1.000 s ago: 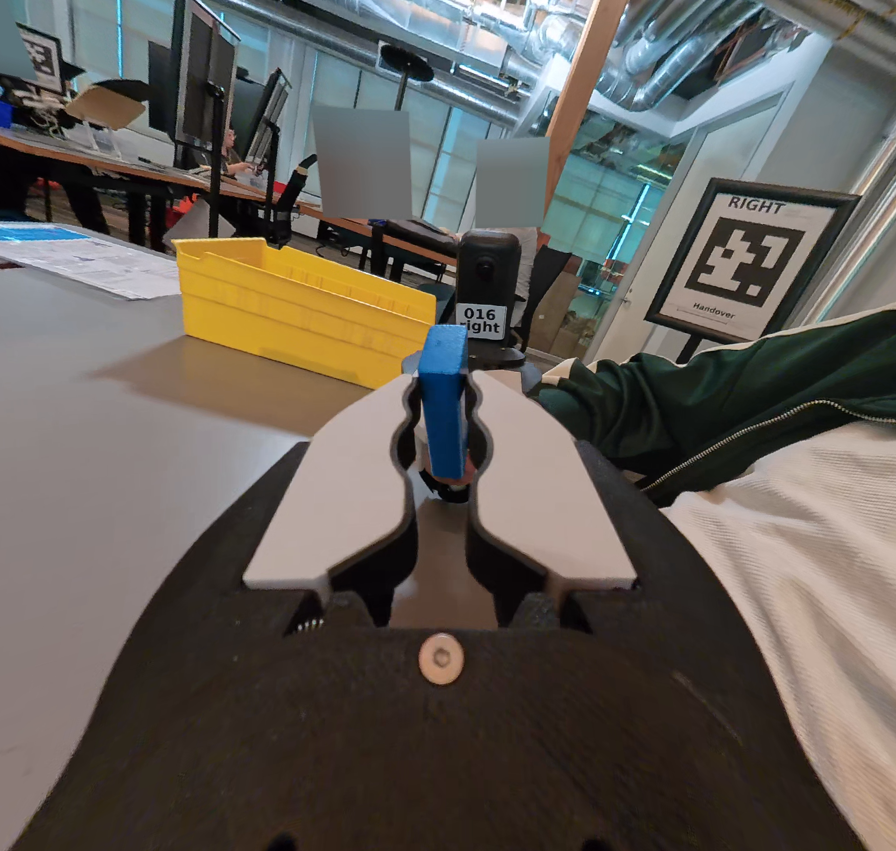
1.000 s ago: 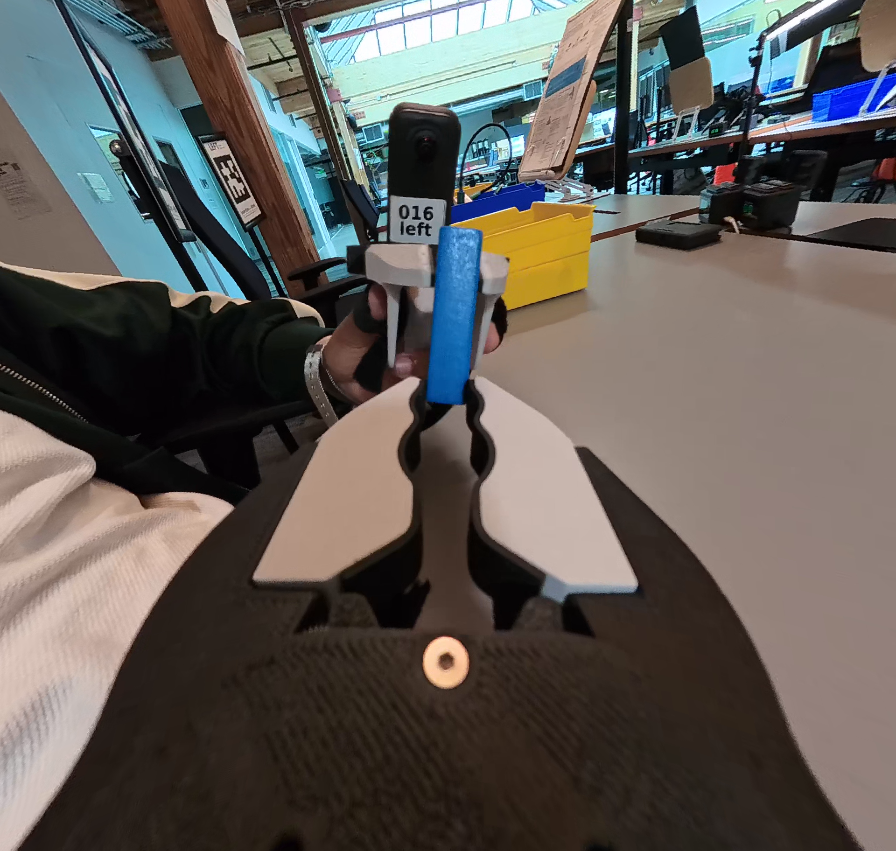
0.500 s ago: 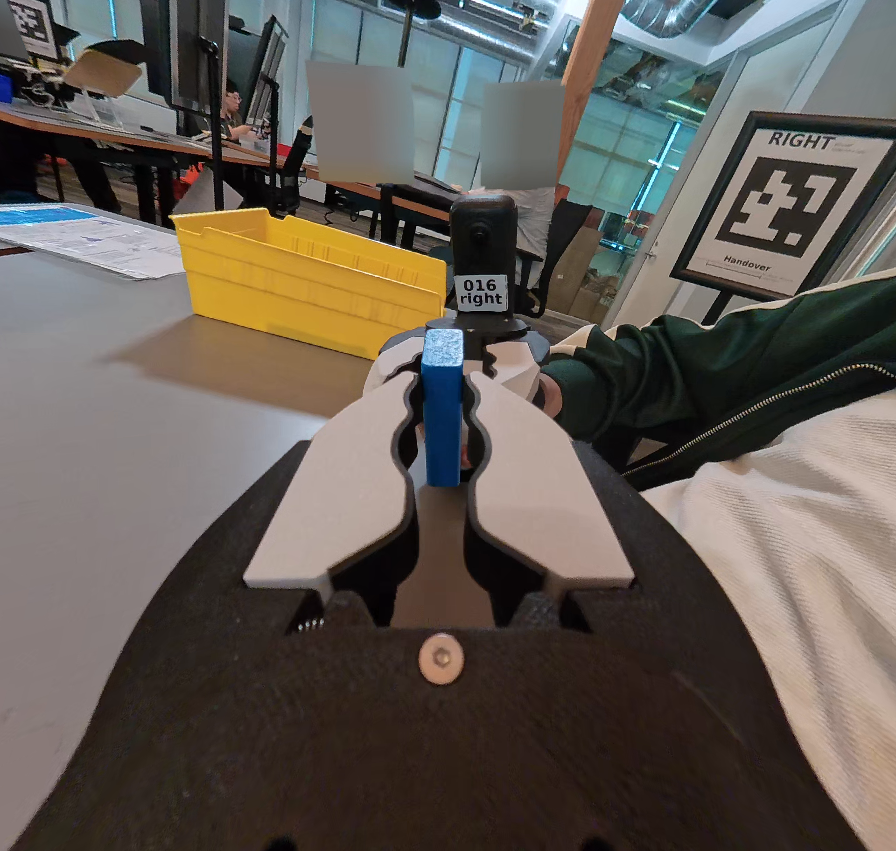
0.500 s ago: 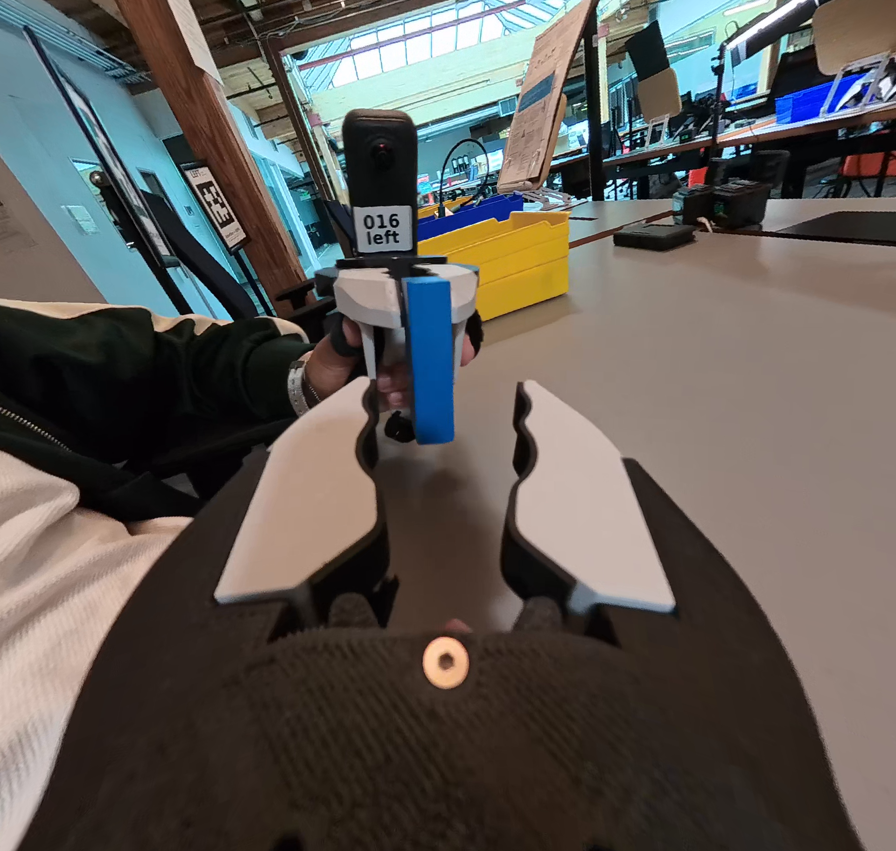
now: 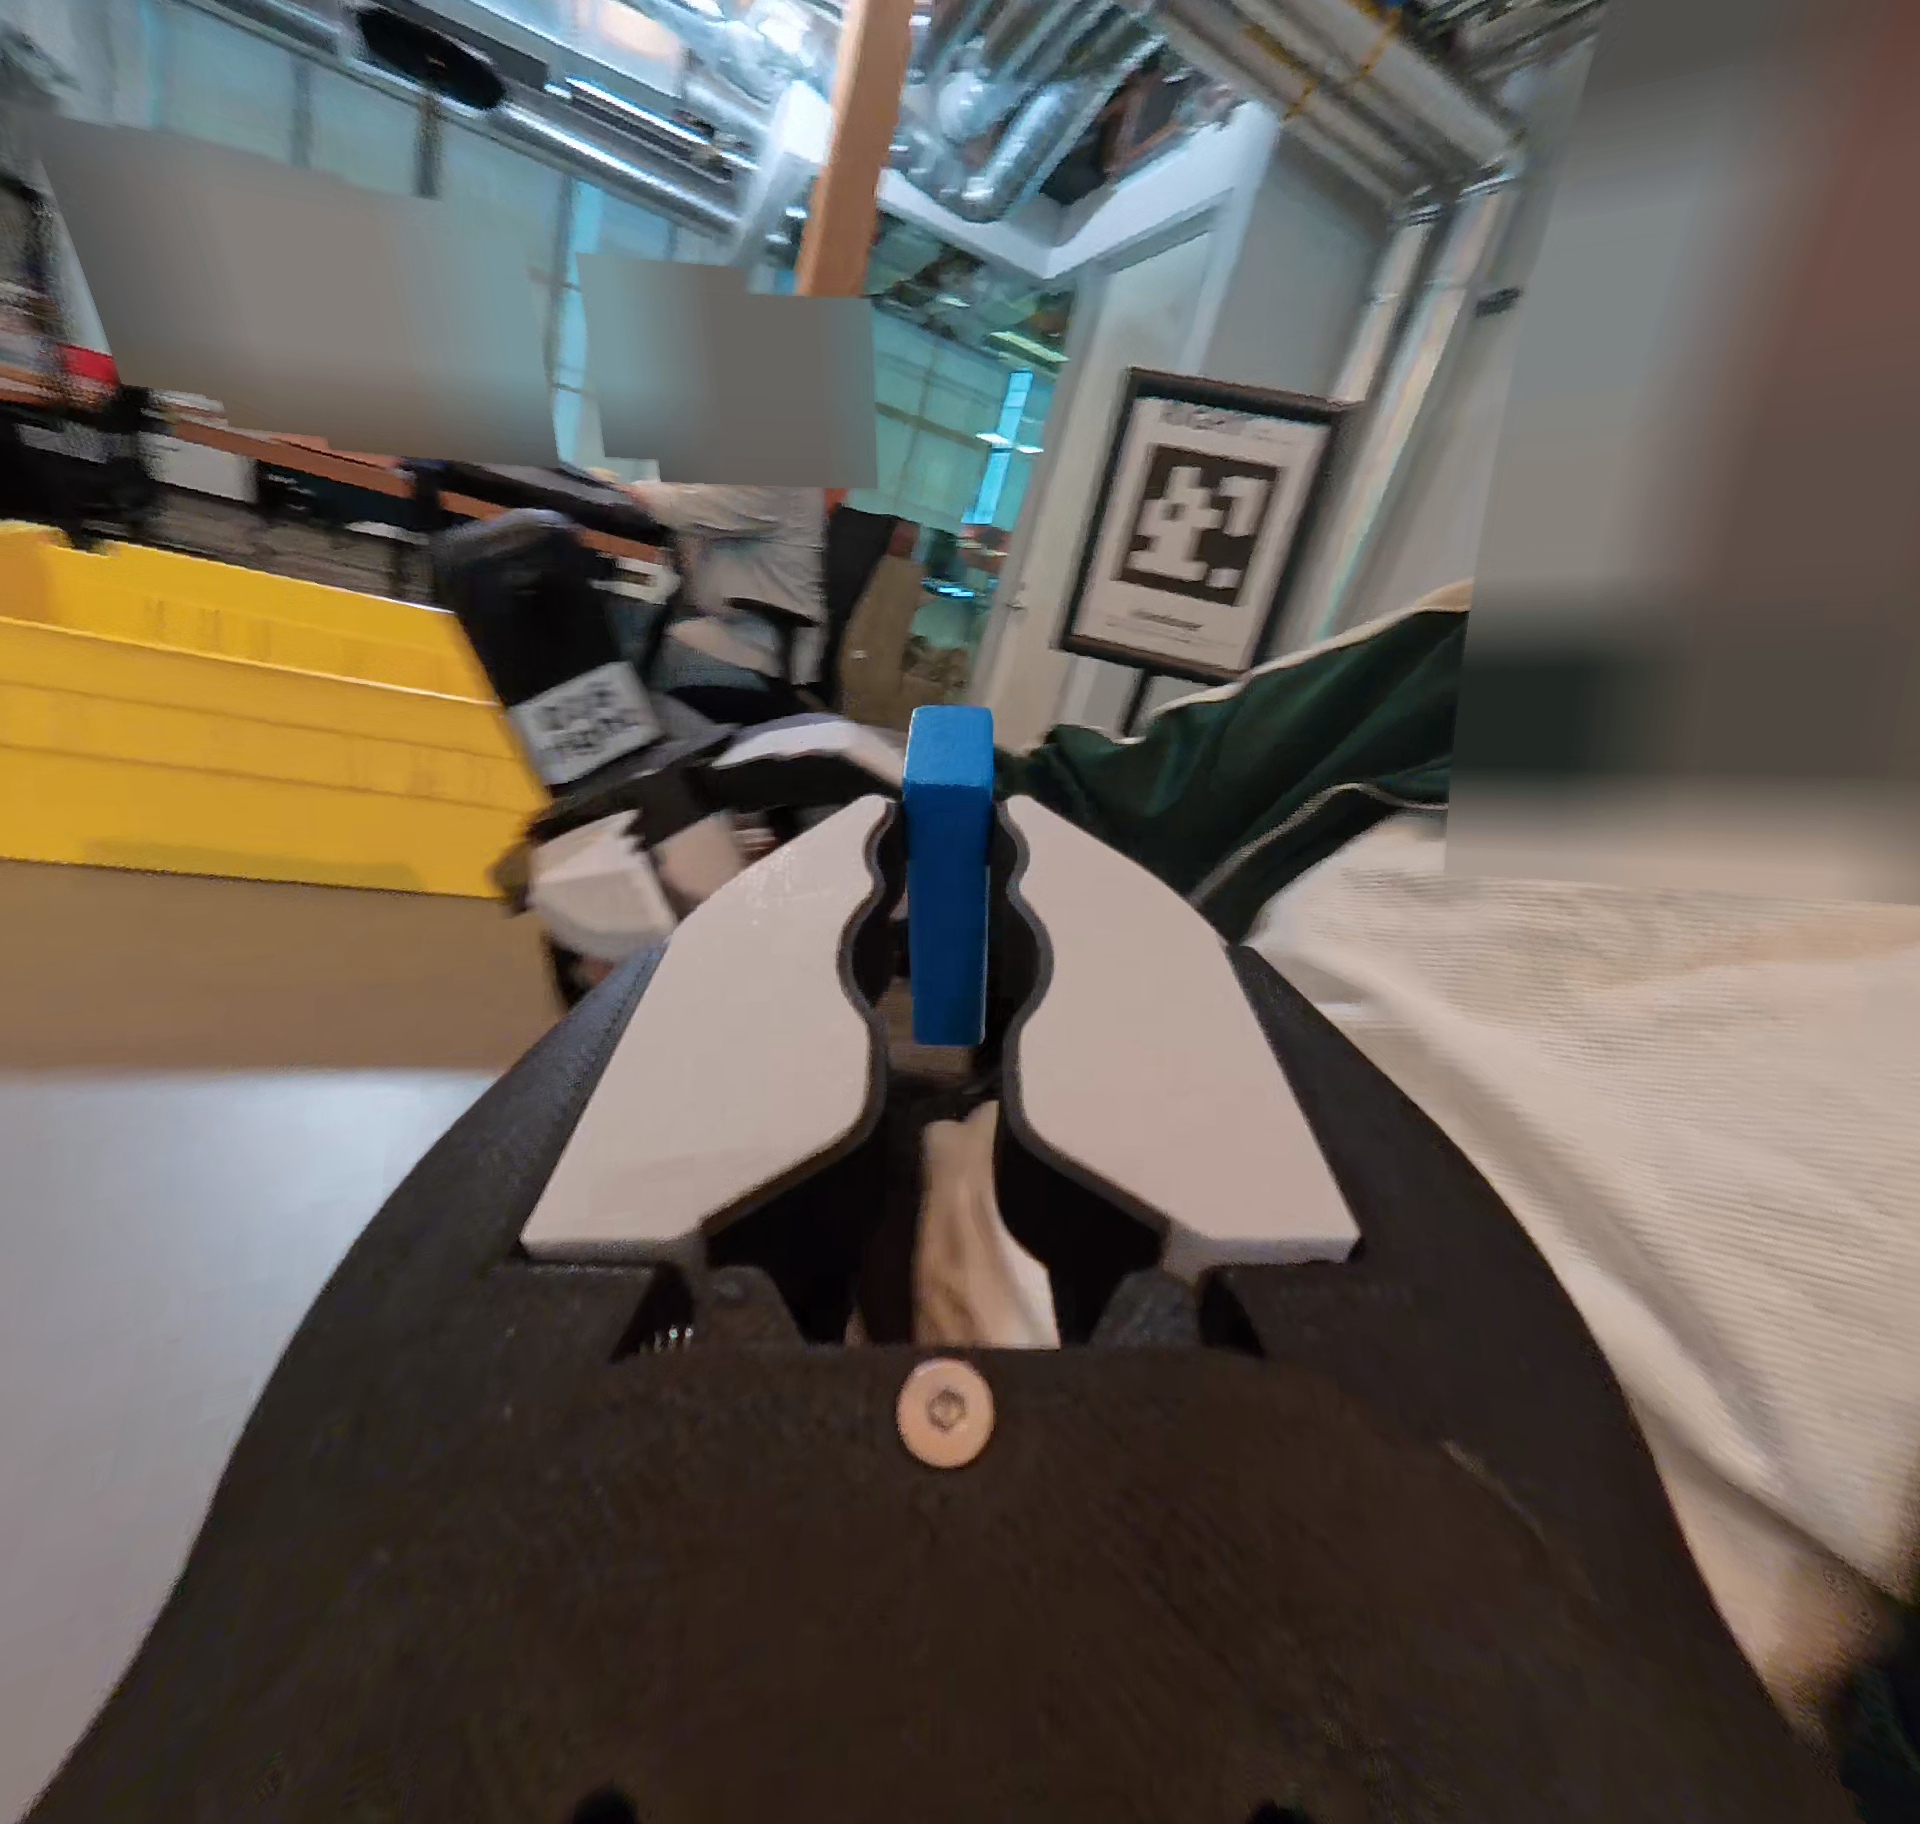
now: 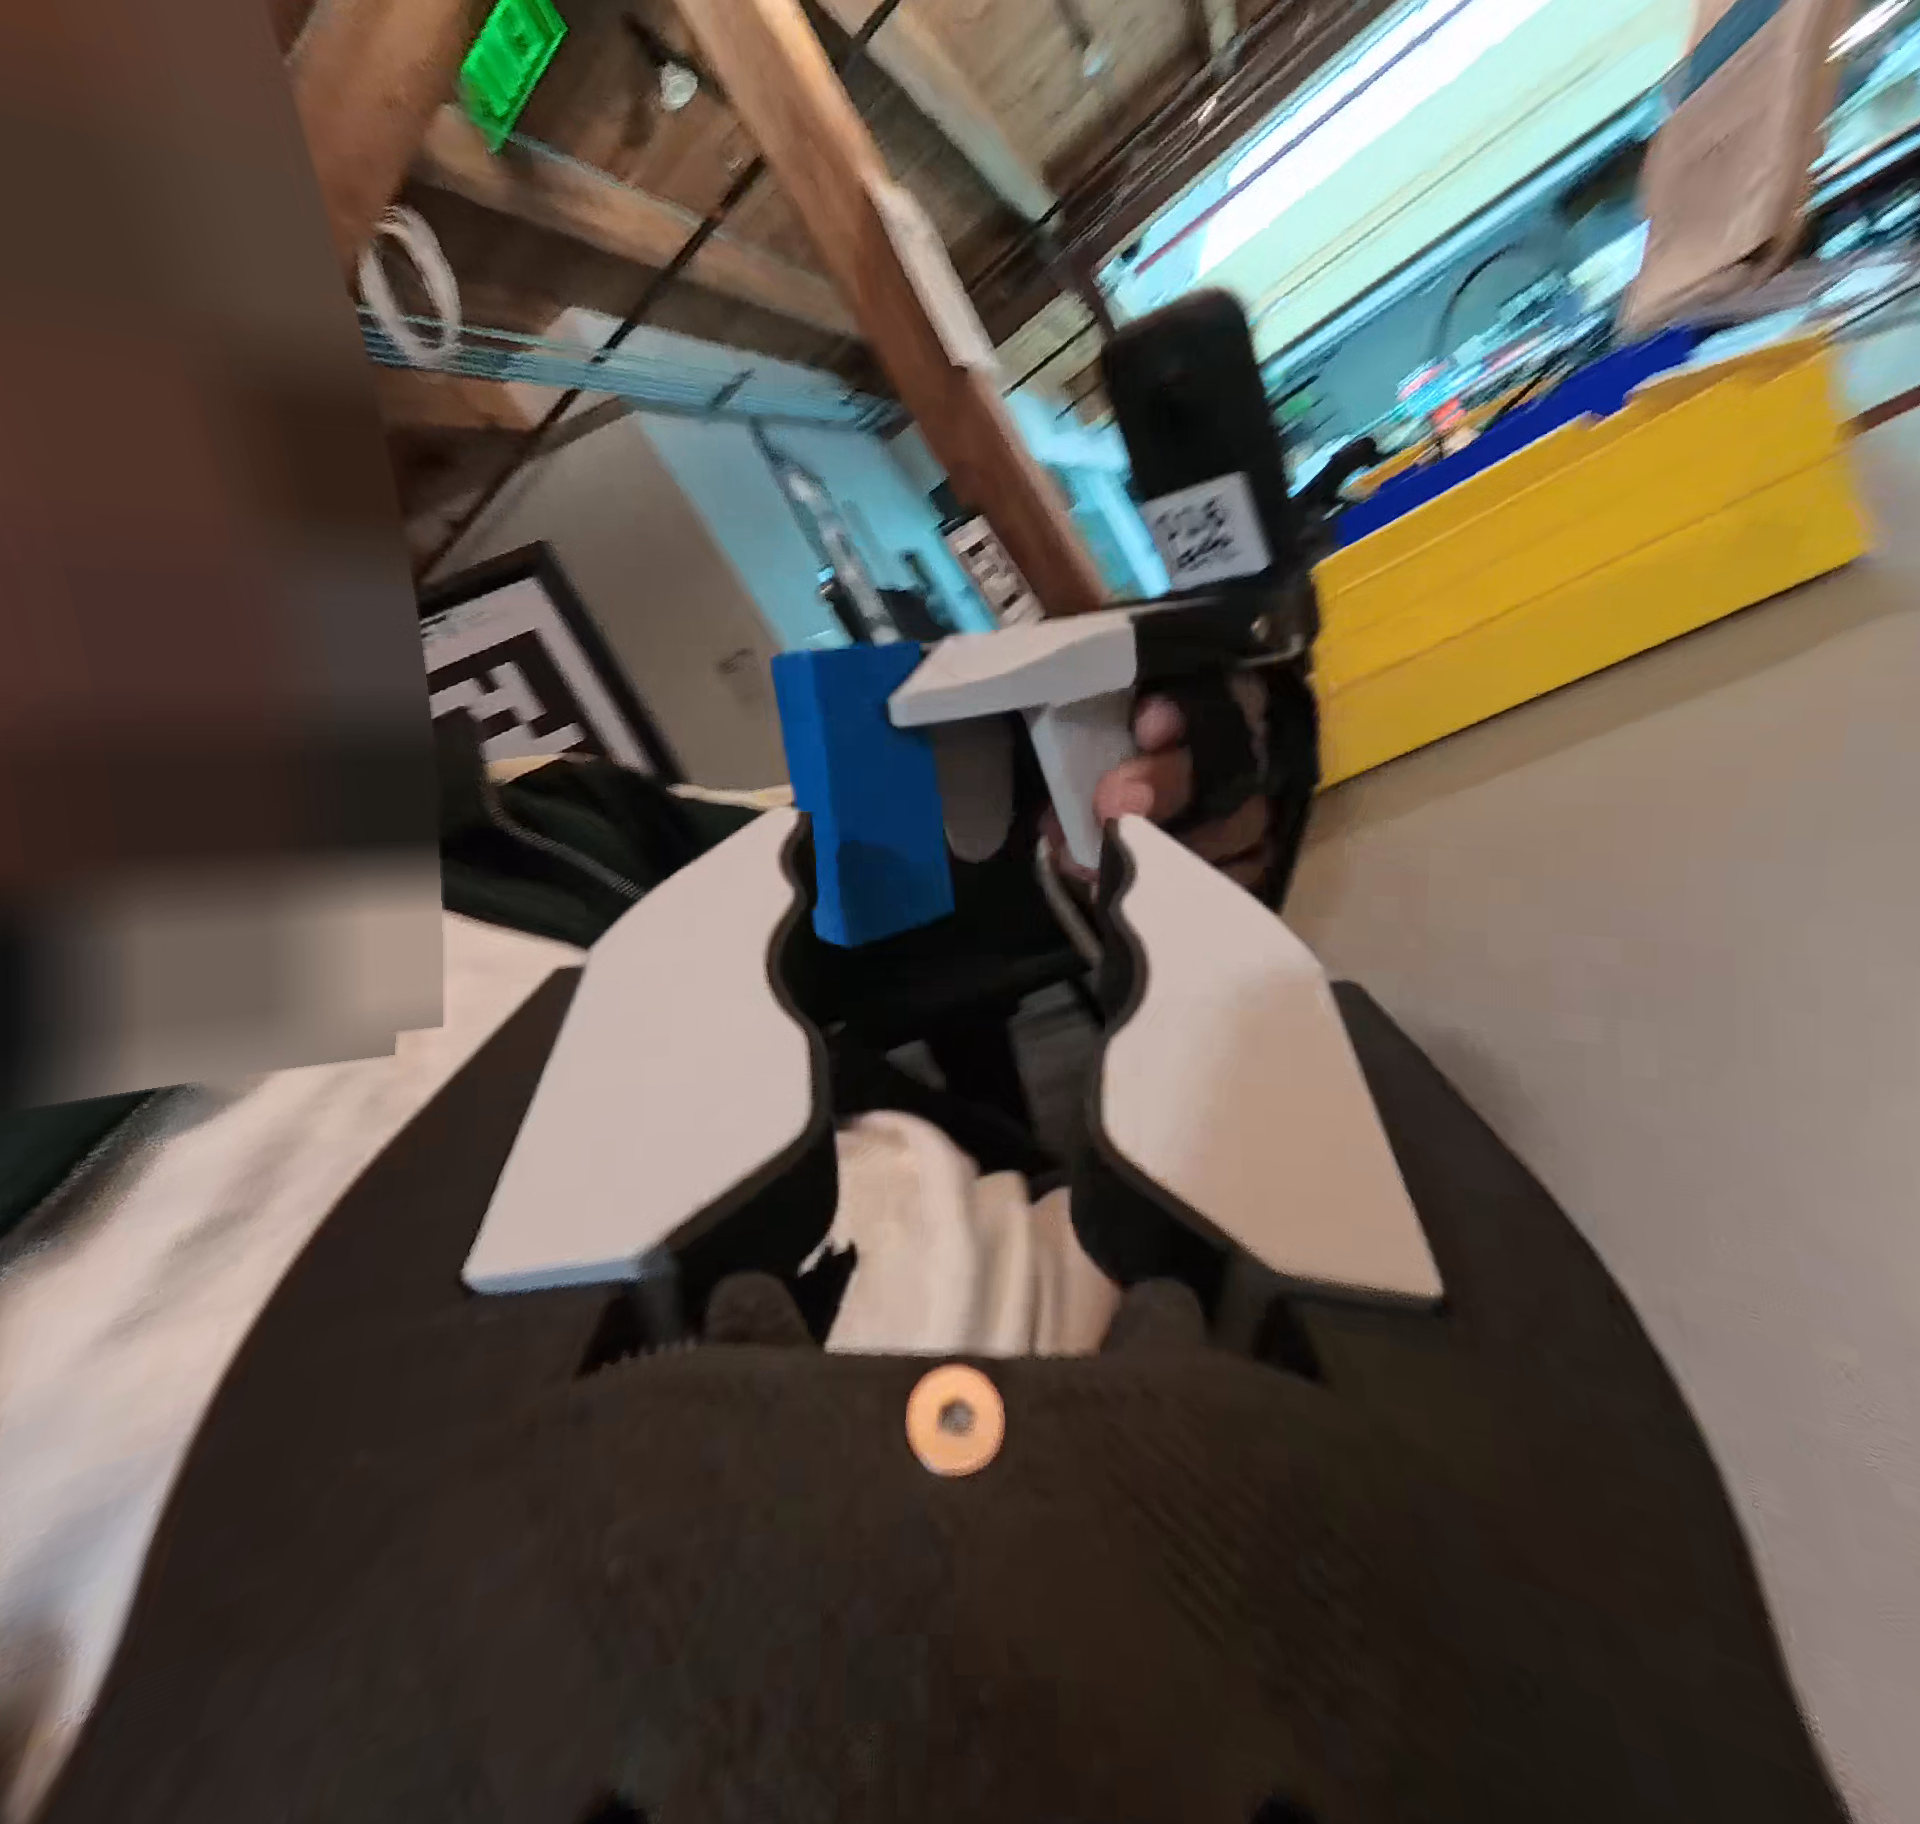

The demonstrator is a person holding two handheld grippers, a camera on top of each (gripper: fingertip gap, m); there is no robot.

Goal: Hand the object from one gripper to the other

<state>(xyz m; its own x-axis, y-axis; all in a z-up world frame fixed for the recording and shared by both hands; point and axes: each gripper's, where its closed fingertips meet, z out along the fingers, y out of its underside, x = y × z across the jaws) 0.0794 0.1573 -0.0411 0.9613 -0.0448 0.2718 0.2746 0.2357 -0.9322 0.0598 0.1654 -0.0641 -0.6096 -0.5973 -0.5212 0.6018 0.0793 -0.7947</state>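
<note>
A blue block (image 5: 945, 881) stands upright between the fingertips of my left gripper (image 5: 945, 824), which is shut on it above the table edge, close to the person's body. In the right wrist view the block (image 6: 873, 787) sits at the tips of the left gripper (image 6: 920, 725), just beyond my own left fingertip. My right gripper (image 6: 956, 849) is open and empty, with its jaws wide apart and not touching the block. It also shows blurred in the left wrist view (image 5: 644, 839), off to the left of the block.
A yellow bin (image 5: 239, 735) stands on the grey table (image 5: 208, 1203); it also shows in the right wrist view (image 6: 1579, 569). The person's white shirt (image 5: 1558, 1099) and green sleeve (image 5: 1247, 777) are close on the right. A framed marker sign (image 5: 1195, 527) stands behind. The tips of both grippers are at nearly the same place.
One second ago both grippers were shut on the block. The right gripper has opened, let go and drawn away to the side. The left gripper keeps the block and has swung toward the person's body.
</note>
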